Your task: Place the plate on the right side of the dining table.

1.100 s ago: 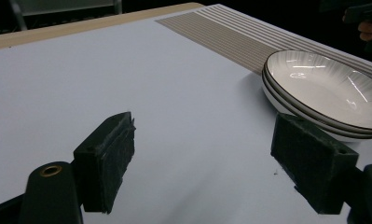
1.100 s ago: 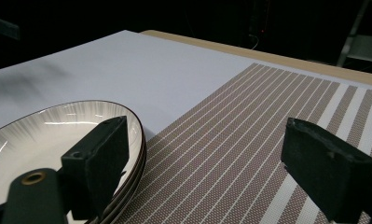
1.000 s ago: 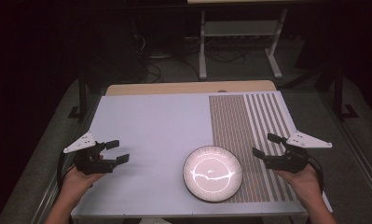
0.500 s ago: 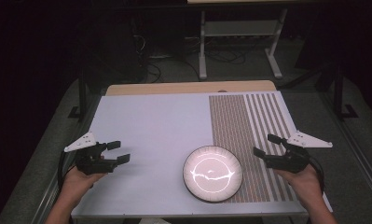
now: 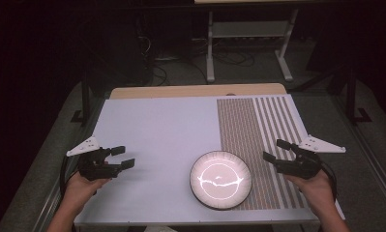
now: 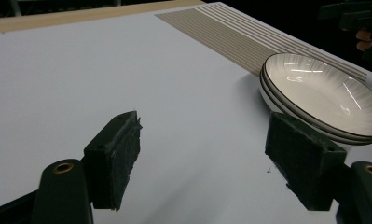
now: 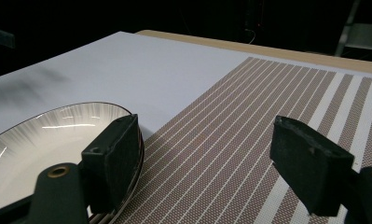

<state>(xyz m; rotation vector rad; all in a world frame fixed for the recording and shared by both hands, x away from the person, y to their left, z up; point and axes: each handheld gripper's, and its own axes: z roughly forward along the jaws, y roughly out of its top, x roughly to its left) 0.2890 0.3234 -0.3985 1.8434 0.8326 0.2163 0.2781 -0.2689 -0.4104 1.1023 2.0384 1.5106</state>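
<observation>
Nothing readable is showing anywhere: no words, labels, brand marks or numbers are appearing on the worktop [image 5: 152, 135], on the striped mat [image 5: 258, 130], on the stacked white plates [image 5: 220, 180], or on either hand-held gripper. The only markings showing are the mat's plain brown stripes.

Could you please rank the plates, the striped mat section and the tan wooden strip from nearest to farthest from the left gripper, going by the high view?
From the left gripper:
1. The plates, to its right near the front edge.
2. The striped mat section, beyond the plates on the table's right side.
3. The tan wooden strip, along the far edge.
</observation>
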